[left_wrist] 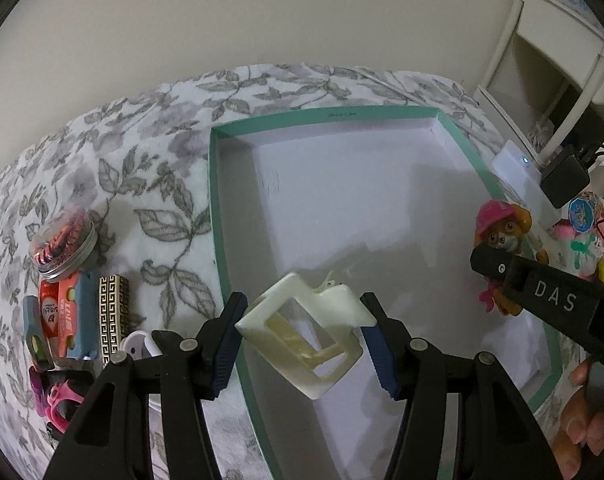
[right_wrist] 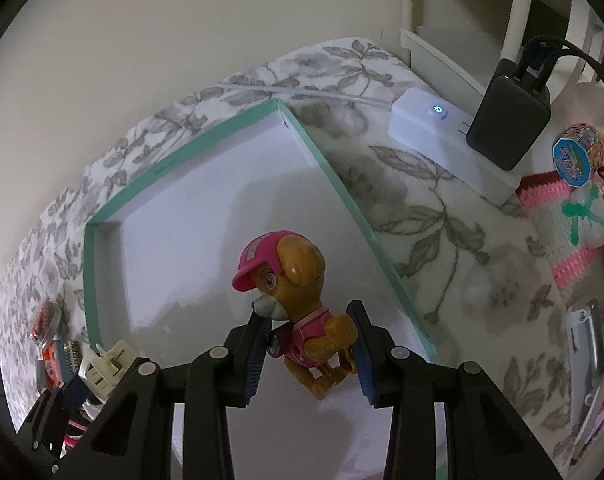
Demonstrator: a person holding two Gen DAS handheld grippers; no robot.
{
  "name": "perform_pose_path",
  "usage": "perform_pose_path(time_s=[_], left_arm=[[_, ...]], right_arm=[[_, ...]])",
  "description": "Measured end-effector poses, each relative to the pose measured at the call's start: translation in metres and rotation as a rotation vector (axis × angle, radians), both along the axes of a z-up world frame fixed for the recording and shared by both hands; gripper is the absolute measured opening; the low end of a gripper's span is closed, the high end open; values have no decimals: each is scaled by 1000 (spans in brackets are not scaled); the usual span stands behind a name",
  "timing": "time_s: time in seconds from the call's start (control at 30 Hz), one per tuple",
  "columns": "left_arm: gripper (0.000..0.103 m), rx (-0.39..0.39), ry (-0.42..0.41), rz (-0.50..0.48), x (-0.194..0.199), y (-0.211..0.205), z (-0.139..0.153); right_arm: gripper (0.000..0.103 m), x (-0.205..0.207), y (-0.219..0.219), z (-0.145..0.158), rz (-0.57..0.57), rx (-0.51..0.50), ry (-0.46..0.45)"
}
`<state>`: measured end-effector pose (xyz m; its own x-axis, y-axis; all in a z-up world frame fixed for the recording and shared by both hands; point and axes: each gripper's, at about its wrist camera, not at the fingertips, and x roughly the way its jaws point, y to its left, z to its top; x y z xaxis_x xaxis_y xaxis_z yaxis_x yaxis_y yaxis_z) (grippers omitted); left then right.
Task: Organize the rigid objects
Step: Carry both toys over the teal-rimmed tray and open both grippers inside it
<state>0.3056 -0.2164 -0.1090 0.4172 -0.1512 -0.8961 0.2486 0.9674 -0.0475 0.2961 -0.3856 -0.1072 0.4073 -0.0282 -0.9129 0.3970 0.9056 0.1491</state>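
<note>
1. Right now my left gripper [left_wrist: 302, 336] is clamped on the cream hair claw clip [left_wrist: 302, 336], held tilted above the near-left corner of the teal-rimmed box [left_wrist: 218, 216].
2. My right gripper [right_wrist: 310, 346] pinches the toy dog [right_wrist: 298, 300] in its pink cap, one pad under its muzzle and the other against its arm, over the box's white floor by the right wall.
3. Left of the box, on the floral cloth [left_wrist: 150, 184], lie a clear jar of hair ties [left_wrist: 64, 246], an orange-and-blue card [left_wrist: 66, 316] and a gold patterned bar [left_wrist: 113, 320], close together.
4. Right of the box sits a white power strip [right_wrist: 442, 136] with a black adapter [right_wrist: 508, 114] plugged in.
</note>
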Motion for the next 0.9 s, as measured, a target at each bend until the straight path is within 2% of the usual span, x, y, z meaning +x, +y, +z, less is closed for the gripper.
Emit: perform_pose_path(time_s=[0.57, 0.7, 0.8, 0.9], left_arm=[[59, -30, 15, 15, 2, 6, 10], [60, -22, -6, 47, 4, 15, 21], [66, -34, -20, 79, 6, 26, 29], [67, -42, -35, 113, 8, 37, 37]], right_arm=[[42, 1, 5, 6, 38, -33, -11], [42, -1, 5, 17, 40, -47, -28], [42, -3, 5, 28, 43, -62, -45], [43, -4, 5, 36, 48, -76, -55]])
